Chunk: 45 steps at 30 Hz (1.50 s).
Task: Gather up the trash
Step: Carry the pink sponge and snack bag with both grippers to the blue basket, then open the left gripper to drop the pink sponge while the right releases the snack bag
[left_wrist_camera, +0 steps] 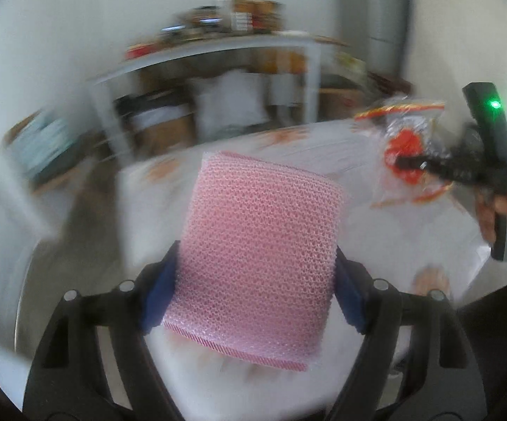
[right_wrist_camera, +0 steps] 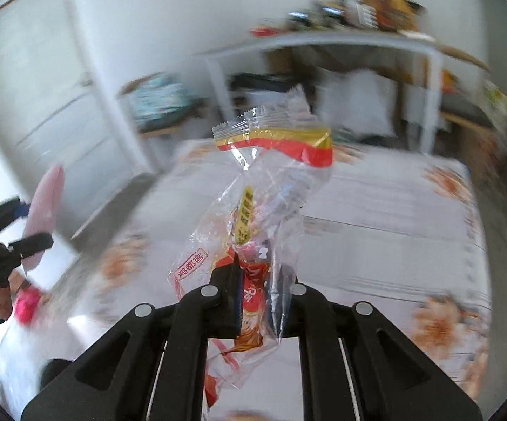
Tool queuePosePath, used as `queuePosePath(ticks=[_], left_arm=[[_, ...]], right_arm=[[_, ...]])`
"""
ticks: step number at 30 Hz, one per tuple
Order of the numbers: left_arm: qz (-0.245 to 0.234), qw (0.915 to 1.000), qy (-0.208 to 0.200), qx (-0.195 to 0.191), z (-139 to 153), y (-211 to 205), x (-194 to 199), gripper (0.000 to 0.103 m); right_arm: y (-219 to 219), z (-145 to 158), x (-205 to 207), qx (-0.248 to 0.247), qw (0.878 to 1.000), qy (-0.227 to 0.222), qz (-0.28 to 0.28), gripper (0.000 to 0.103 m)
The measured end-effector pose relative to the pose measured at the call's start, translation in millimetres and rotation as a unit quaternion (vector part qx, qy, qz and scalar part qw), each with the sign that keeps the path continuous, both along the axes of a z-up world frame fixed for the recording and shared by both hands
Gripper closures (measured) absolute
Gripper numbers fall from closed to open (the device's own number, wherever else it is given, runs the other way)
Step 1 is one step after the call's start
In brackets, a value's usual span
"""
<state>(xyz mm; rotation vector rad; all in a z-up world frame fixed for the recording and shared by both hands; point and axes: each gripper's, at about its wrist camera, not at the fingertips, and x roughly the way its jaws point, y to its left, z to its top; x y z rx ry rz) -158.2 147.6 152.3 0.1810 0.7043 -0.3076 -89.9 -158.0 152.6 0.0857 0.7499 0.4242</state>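
Both grippers are loaded here. The left gripper (left_wrist_camera: 255, 298) has its blue pads pressed on either side of a folded pink bubble wrap sheet (left_wrist_camera: 258, 245), gripped near its lower half so most of it stands up in front of the camera, above the near edge of the white patterned table cover (left_wrist_camera: 411, 238). The right gripper (right_wrist_camera: 257, 301) is pinched tight on a clear snack wrapper (right_wrist_camera: 253, 217) with red and gold printing, held by its bottom end, the crimped top sticking up and flopping a bit over the tabletop.

Handling-wise, both look super light and soft. The bubble wrap should be squishy and springy, so I'd say a grip across the folded thickness like this is fine; it won't slip much, but it could unfold if held by one layer. The wrapper is thin, crinkly film, probably slippery, so pinching a bunched section low down seems safer than a single edge.

Containers: honestly I can't spot a bin or trash bag in either view. There's a white plastic-looking thing at the near left corner of the table cover in the right wrist view, but it's too blurry to call. Everything in the background is motion-smeared.
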Motion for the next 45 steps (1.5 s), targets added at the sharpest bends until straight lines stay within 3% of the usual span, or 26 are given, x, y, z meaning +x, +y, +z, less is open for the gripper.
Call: queuePosePath(ticks=[2, 5, 9, 10, 12, 13, 17, 22, 25, 29, 31, 33, 35, 40, 45], left_arm=[[0.07, 0.9974, 0.005, 0.014, -9.9, 53.0, -53.0, 0.028], [0.162, 0.9854, 0.051, 0.006, -50.0, 125.4, -125.3, 0.028], [0.266, 0.9541, 0.136, -0.017, -143.5, 194.3, -207.0, 0.028], [0.296, 0.9405, 0.166, -0.019, -177.9, 208.5, -230.9, 0.028], [0.322, 0.9232, 0.205, -0.044, -224.5, 225.6, -261.9, 0.028], [0.339, 0.9104, 0.233, -0.046, -257.6, 232.2, -280.7, 0.027], [0.356, 0.8837, 0.3, -0.047, -338.3, 237.0, -320.9, 0.027], [0.381, 0.8598, 0.332, -0.07, -390.3, 239.7, -340.3, 0.02], [0.395, 0.8452, 0.345, -0.103, -410.9, 248.3, -342.0, 0.016], [0.42, 0.8329, 0.326, -0.154, -414.6, 266.9, -361.4, 0.01], [0.422, 0.8309, 0.315, -0.179, -412.5, 273.7, -369.4, 0.008], [0.436, 0.8308, 0.295, -0.181, -403.0, 281.7, -379.9, 0.008], [0.46, 0.8246, 0.266, -0.194, -389.5, 290.6, -396.0, 0.008], [0.515, 0.8011, 0.199, -0.232, -353.8, 320.6, -427.3, 0.008], [0.538, 0.7903, 0.173, -0.235, -338.8, 336.5, -450.7, 0.008]], right_arm=[[48.0, 12.5, -21.7, 0.007, 0.999, -0.01, 0.053, 0.094], [120.0, 19.9, -60.8, 0.005, 0.991, -0.019, 0.133, 0.094], [211.6, 9.9, -118.4, 0.008, 0.973, -0.002, 0.232, 0.094], [230.9, 5.9, -131.5, 0.005, 0.968, 0.004, 0.25, 0.094], [273.1, -9.8, -161.1, 0.006, 0.956, 0.026, 0.291, 0.094], [286.7, -15.9, -170.1, 0.004, 0.953, 0.035, 0.302, 0.094], [346.0, -54.2, -220.7, -0.019, 0.933, 0.08, 0.351, 0.094], [384.6, -92.3, -258.5, -0.055, 0.917, 0.119, 0.378, 0.094], [393.4, -109.4, -275.4, -0.077, 0.91, 0.132, 0.386, 0.094], [411.2, -128.9, -285.6, -0.108, 0.901, 0.146, 0.393, 0.094], [420.5, -135.6, -287.8, -0.119, 0.898, 0.154, 0.396, 0.094], [427.2, -142.0, -288.2, -0.128, 0.893, 0.159, 0.4, 0.094], [442.1, -155.2, -289.3, -0.138, 0.885, 0.178, 0.407, 0.094], [479.0, -212.1, -300.3, -0.191, 0.858, 0.228, 0.419, 0.093], [509.9, -279.9, -316.7, -0.262, 0.82, 0.279, 0.425, 0.093]])
